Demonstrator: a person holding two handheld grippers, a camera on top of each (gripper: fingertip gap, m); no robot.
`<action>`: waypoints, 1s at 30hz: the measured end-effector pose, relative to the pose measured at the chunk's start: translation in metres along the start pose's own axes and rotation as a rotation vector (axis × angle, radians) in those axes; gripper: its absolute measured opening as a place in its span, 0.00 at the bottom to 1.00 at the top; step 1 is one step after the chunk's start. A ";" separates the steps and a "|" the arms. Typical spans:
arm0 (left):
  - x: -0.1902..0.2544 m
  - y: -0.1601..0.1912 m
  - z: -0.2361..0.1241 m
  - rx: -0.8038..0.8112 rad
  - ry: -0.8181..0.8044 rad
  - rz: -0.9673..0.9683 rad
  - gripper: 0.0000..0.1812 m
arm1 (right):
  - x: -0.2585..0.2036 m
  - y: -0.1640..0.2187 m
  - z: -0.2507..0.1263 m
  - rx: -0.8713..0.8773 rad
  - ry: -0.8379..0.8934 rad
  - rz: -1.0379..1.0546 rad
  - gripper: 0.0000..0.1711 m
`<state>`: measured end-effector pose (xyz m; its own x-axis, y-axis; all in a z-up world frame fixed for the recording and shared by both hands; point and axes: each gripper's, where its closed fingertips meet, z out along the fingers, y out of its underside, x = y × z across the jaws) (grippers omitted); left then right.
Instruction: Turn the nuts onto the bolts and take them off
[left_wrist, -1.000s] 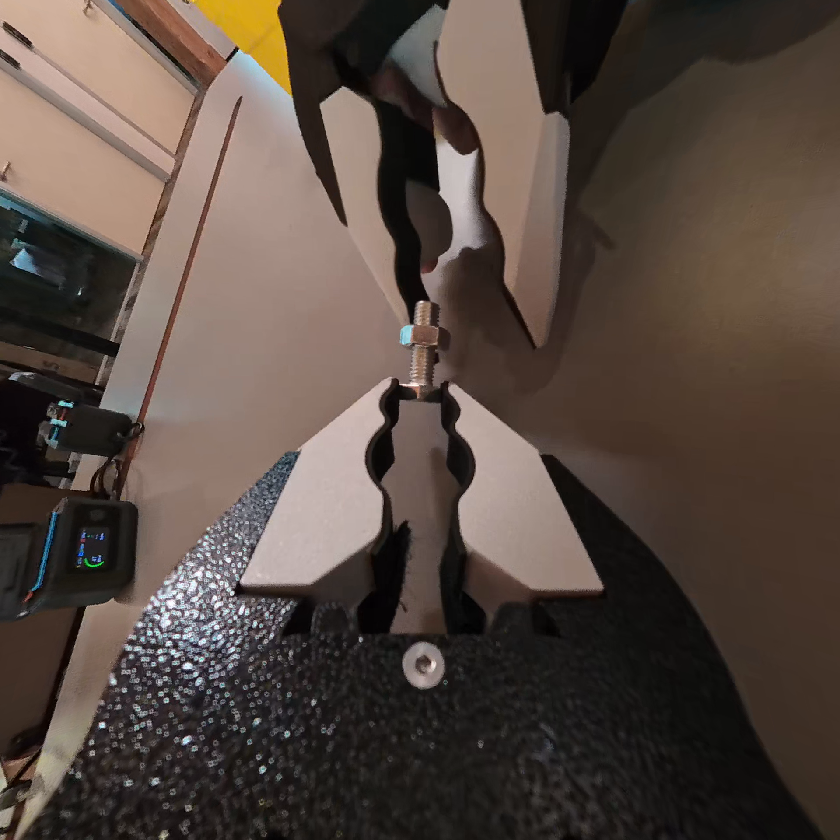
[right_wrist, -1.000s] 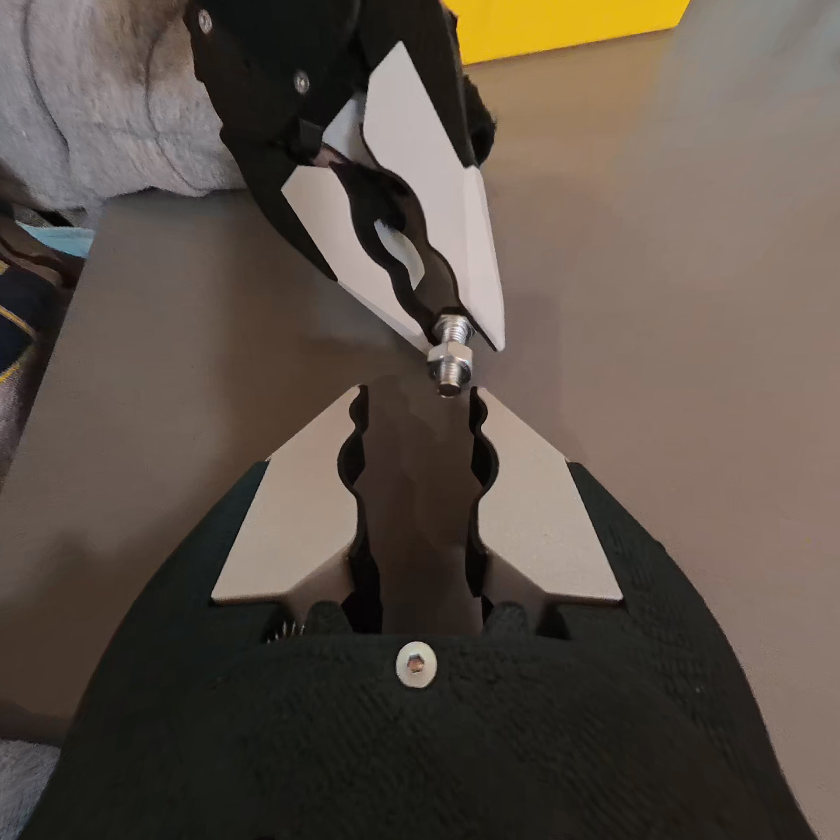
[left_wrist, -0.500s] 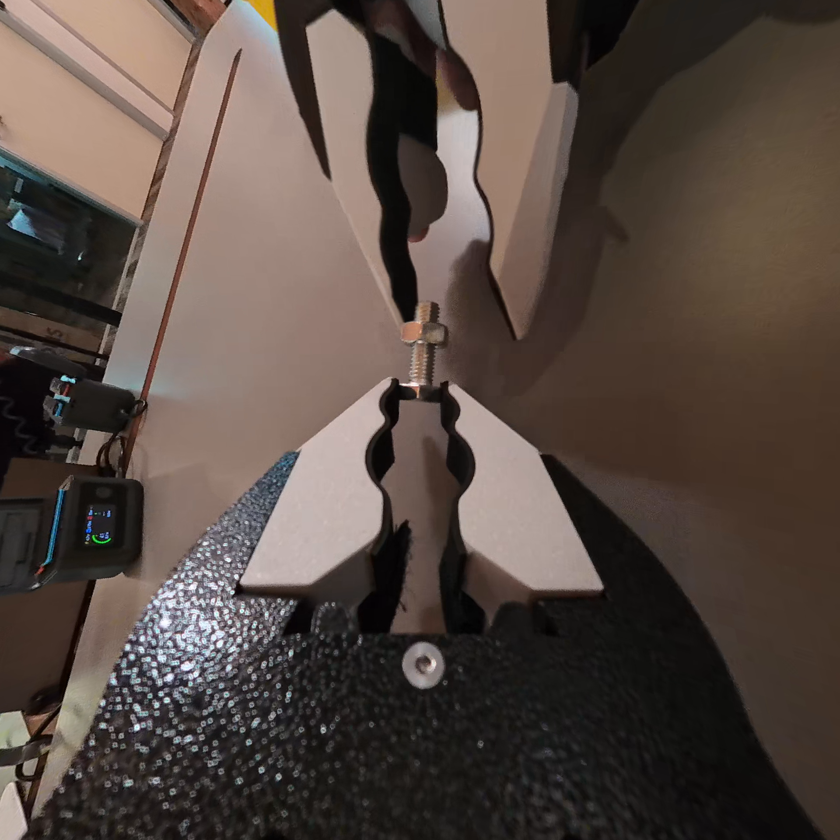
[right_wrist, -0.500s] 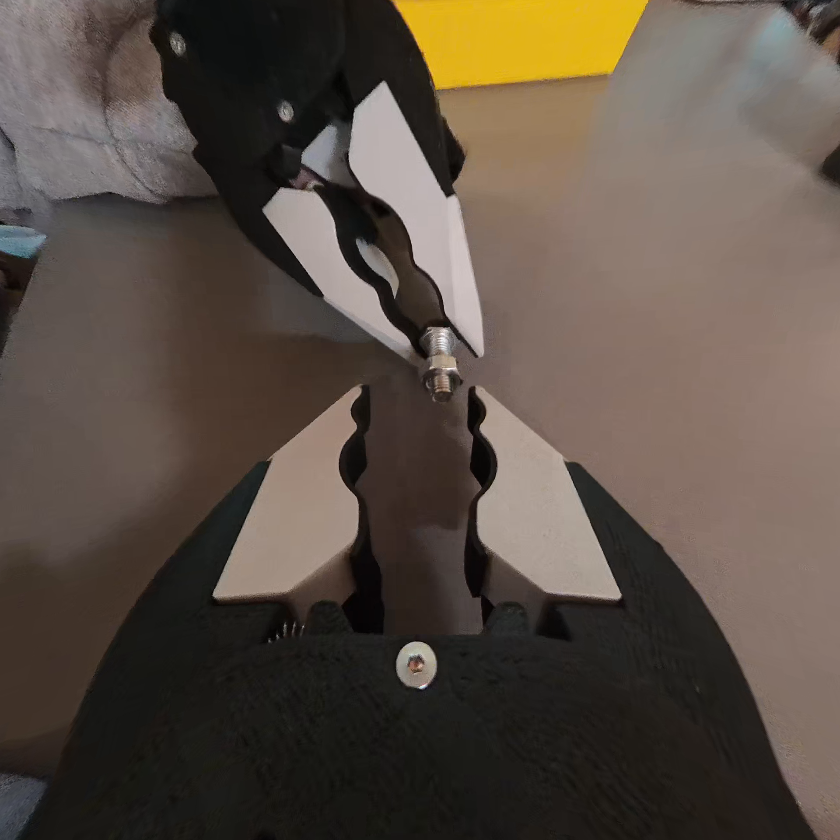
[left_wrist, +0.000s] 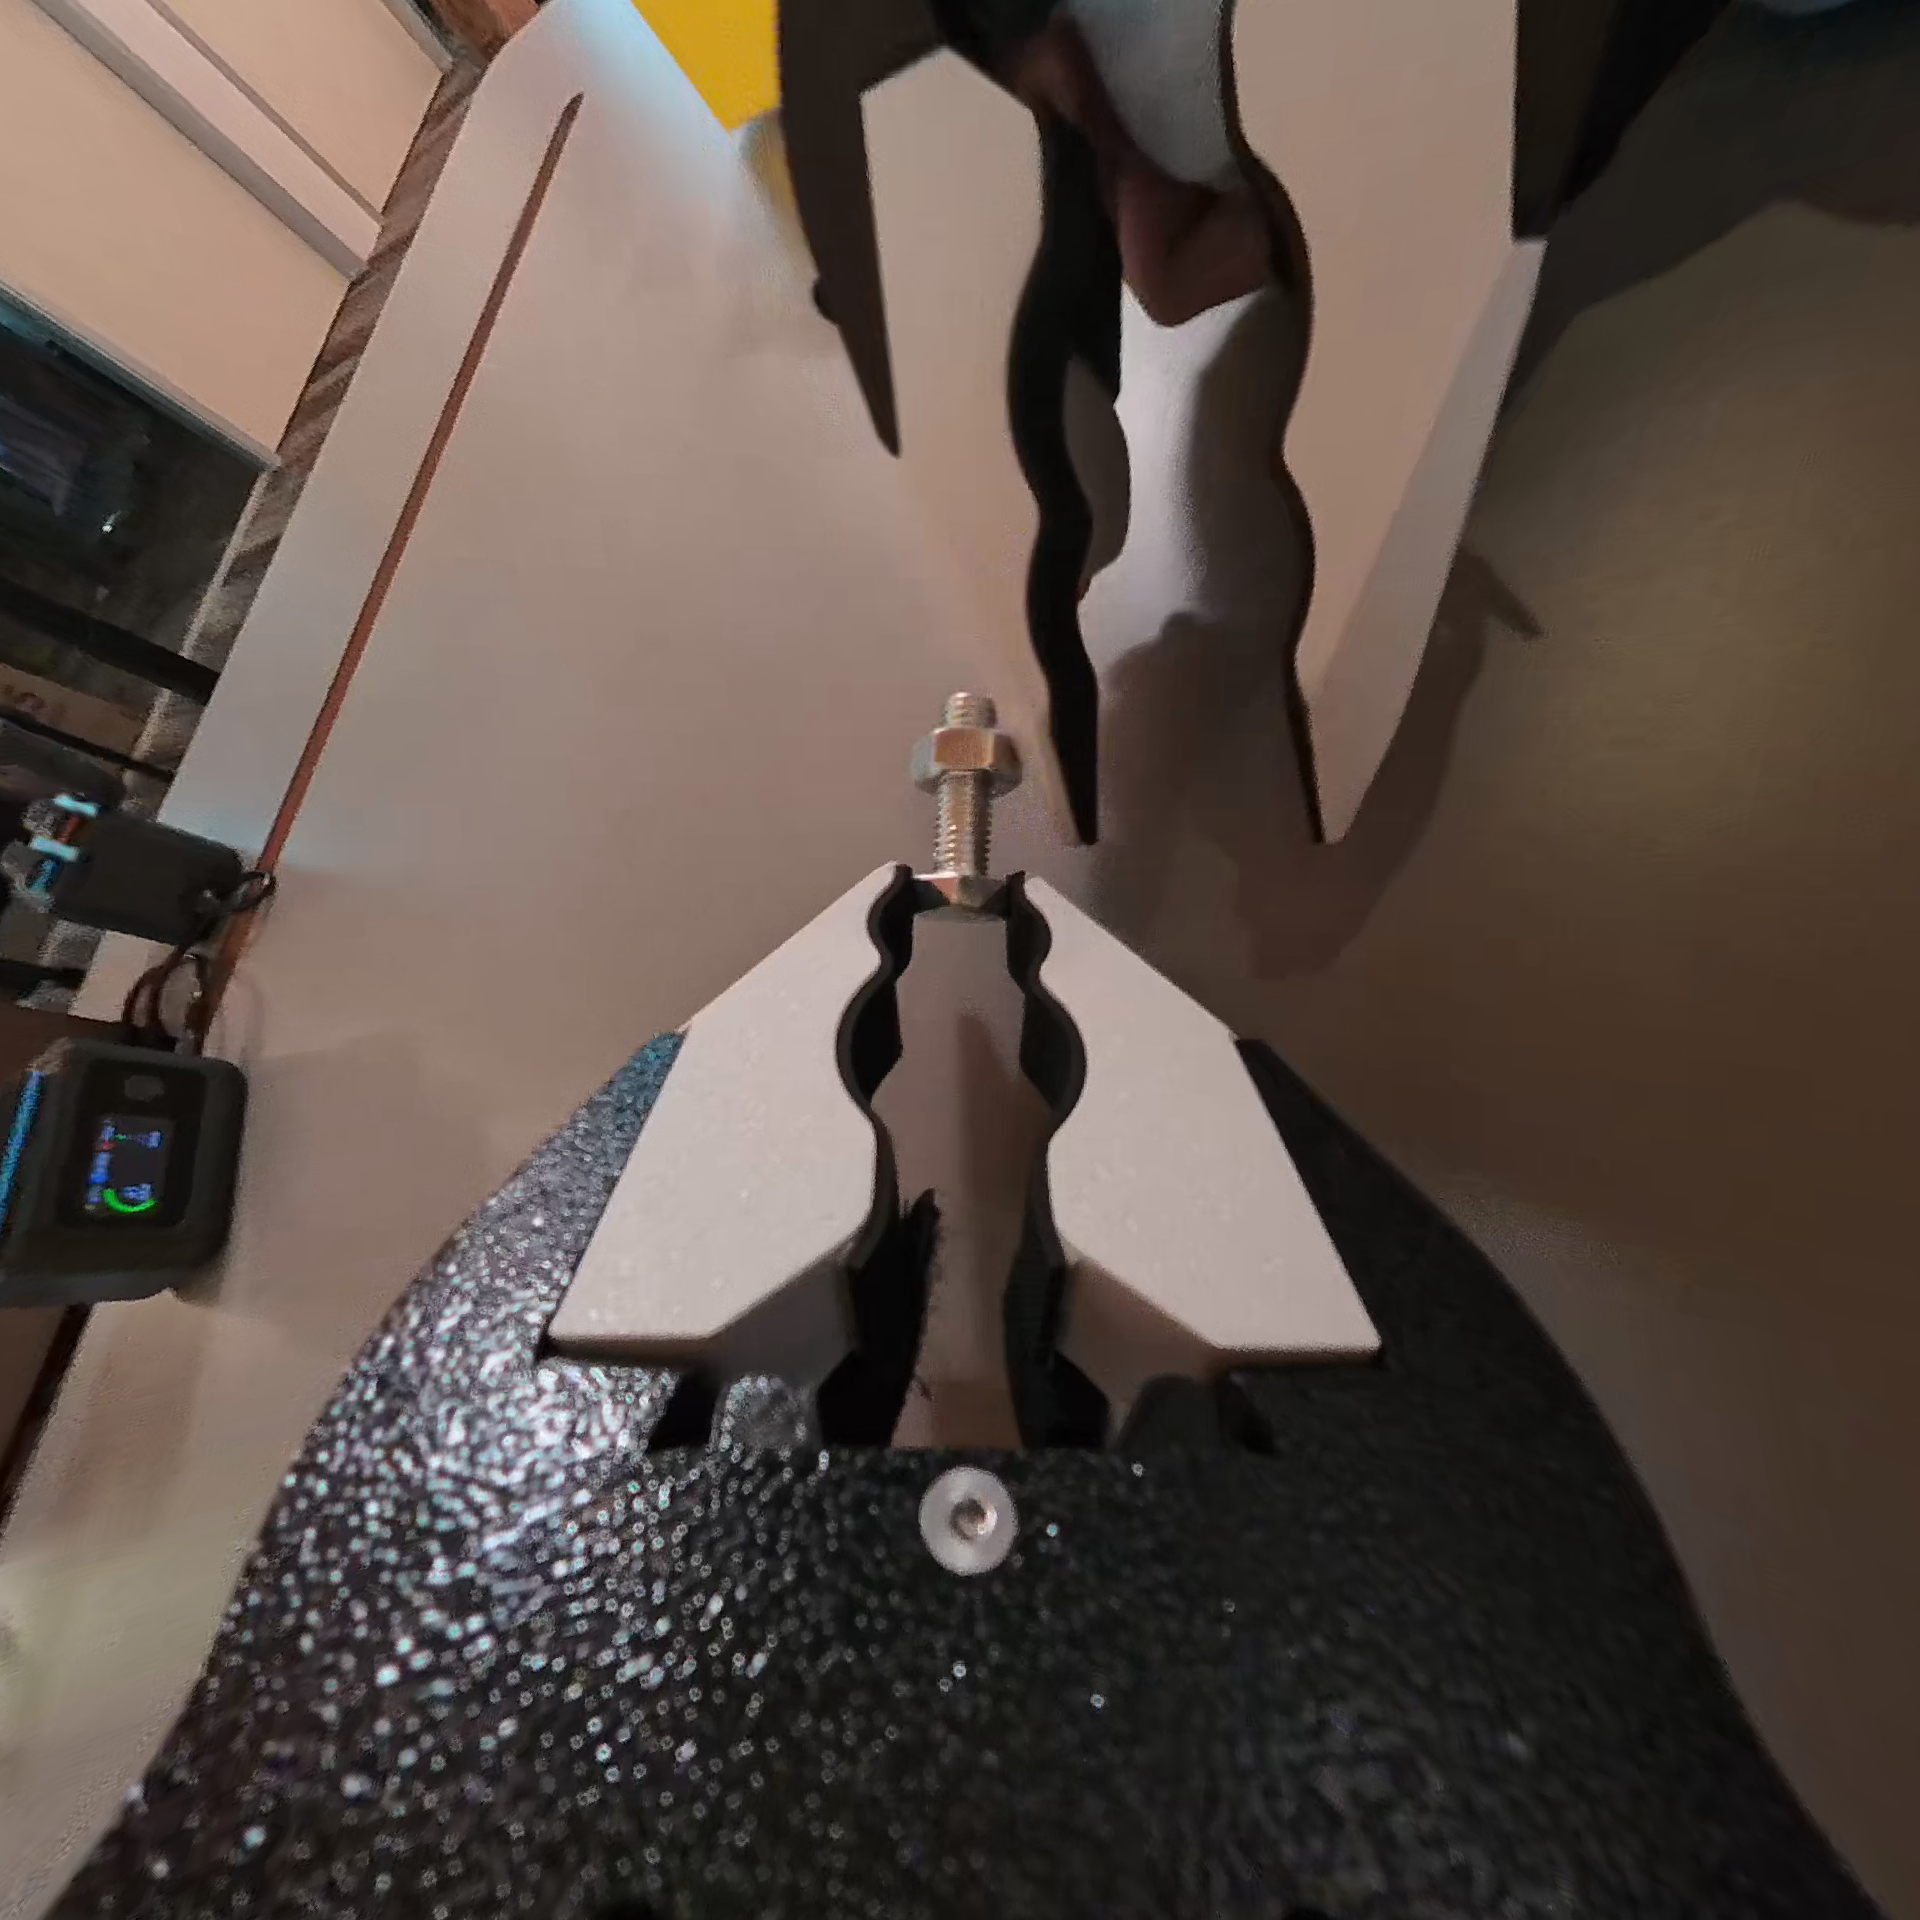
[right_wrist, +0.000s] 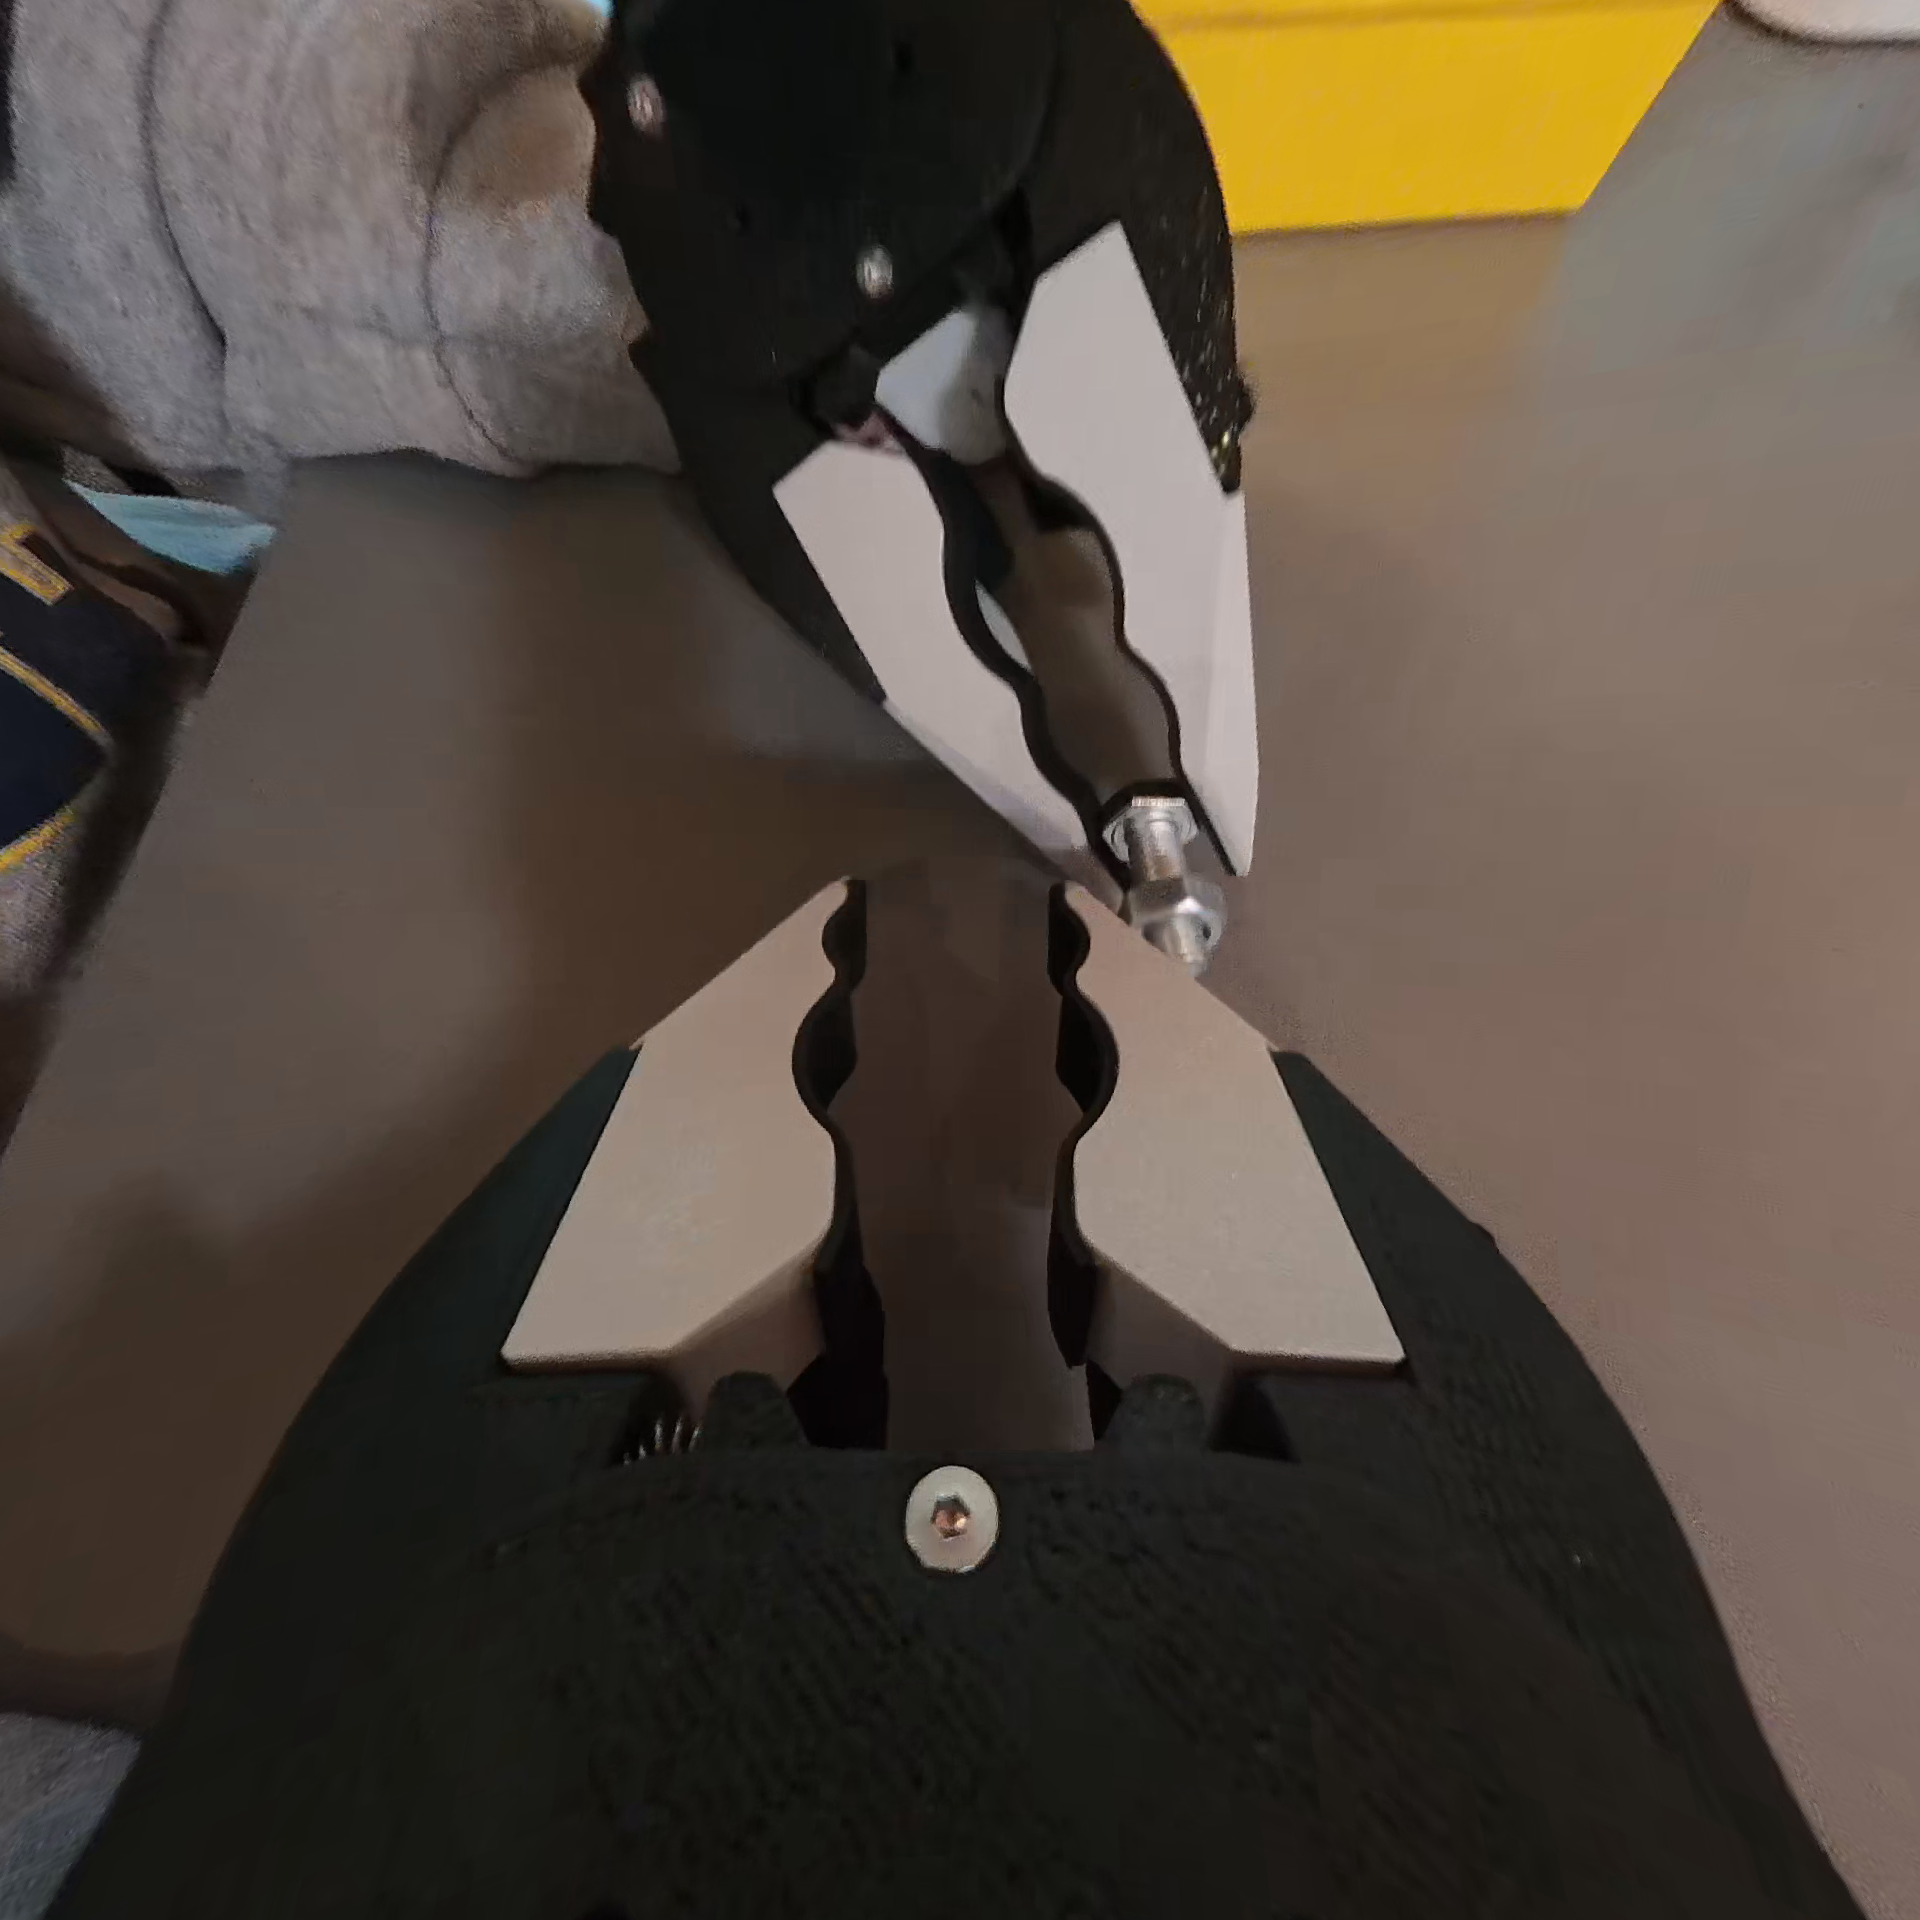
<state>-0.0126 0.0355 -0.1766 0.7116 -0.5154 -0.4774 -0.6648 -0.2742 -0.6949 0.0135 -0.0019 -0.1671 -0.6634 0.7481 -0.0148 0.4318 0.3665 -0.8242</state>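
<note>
My left gripper (left_wrist: 958, 891) is shut on the hex head of a silver bolt (left_wrist: 962, 831), which sticks out forward past its fingertips. A silver nut (left_wrist: 964, 756) sits near the bolt's far end. My right gripper (right_wrist: 951, 896) is open and empty; in the left wrist view it (left_wrist: 1195, 831) hangs just right of the nut without touching it. In the right wrist view the left gripper (right_wrist: 1164, 831) comes in from above, and the bolt (right_wrist: 1153, 847) with its nut (right_wrist: 1174, 906) lies just beyond my right fingertip.
The grey tabletop (right_wrist: 1558, 935) lies under both grippers. A yellow box (right_wrist: 1403, 114) stands at the back. Grey cloth (right_wrist: 260, 229) lies at the back left. A dark device with a lit screen (left_wrist: 114, 1174) sits at the table's left edge.
My right gripper has shifted sideways off the nut, which now lies to one side of its open fingertips. The left gripper still holds the bolt the same way.
</note>
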 end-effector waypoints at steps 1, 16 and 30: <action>-0.001 0.000 -0.001 0.016 0.008 -0.025 0.09 | 0.001 0.003 0.000 -0.014 0.001 0.014 0.20; 0.001 -0.002 -0.003 0.068 0.051 -0.057 0.09 | 0.021 -0.003 -0.005 0.068 0.067 0.101 0.29; -0.003 -0.004 -0.005 0.086 -0.010 -0.046 0.08 | 0.002 -0.005 -0.007 0.086 -0.065 0.134 0.24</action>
<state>-0.0131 0.0340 -0.1698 0.7432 -0.4958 -0.4492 -0.6101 -0.2265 -0.7593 0.0139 0.0016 -0.1591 -0.6428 0.7488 -0.1617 0.4669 0.2156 -0.8576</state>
